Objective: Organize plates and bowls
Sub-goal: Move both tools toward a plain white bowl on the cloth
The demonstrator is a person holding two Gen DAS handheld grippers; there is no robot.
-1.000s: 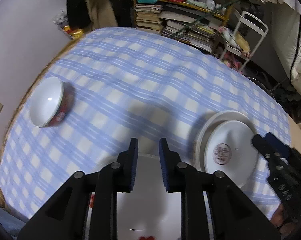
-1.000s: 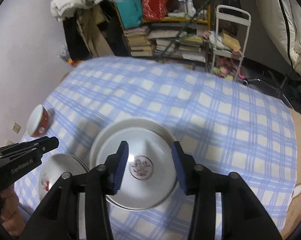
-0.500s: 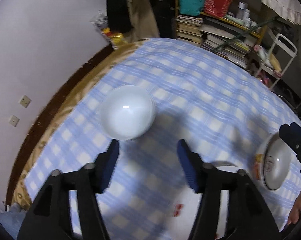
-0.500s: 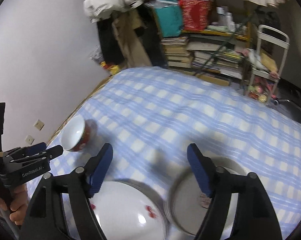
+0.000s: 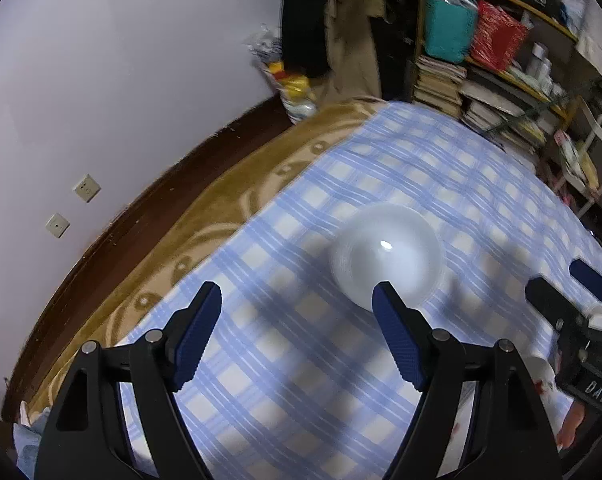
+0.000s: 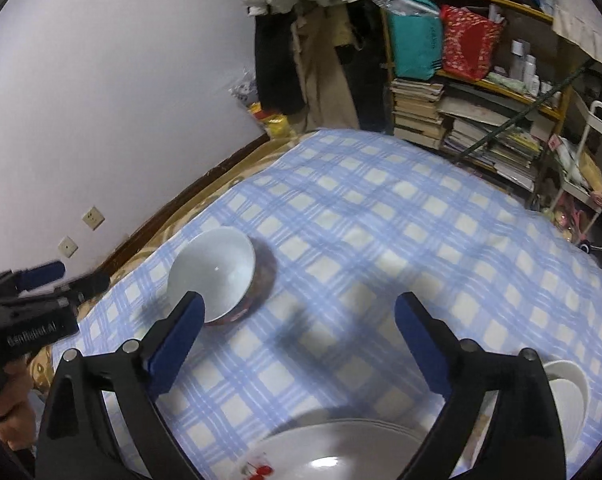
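Note:
A bowl, white inside and red outside, sits on the blue-check cloth near its left edge. My left gripper hovers just short of it, jaws opening with nothing between them; its right fingertip overlaps the bowl's near rim in the picture. My right gripper is above the cloth, jaws opening and empty, with the bowl beside its left finger. A white plate with red flowers lies under it at the bottom edge. A stack of white plates shows at the lower right.
A brown blanket and a dark wooden edge run along the cloth's left side, below a pale wall. Shelves of books and bags and a white trolley stand beyond the far end. A hand holds the left gripper.
Both grippers swung left, away from the plates and toward the bowl. Both sets of jaws went from nearly shut to wide. The plates slid to the bottom and right of the views.

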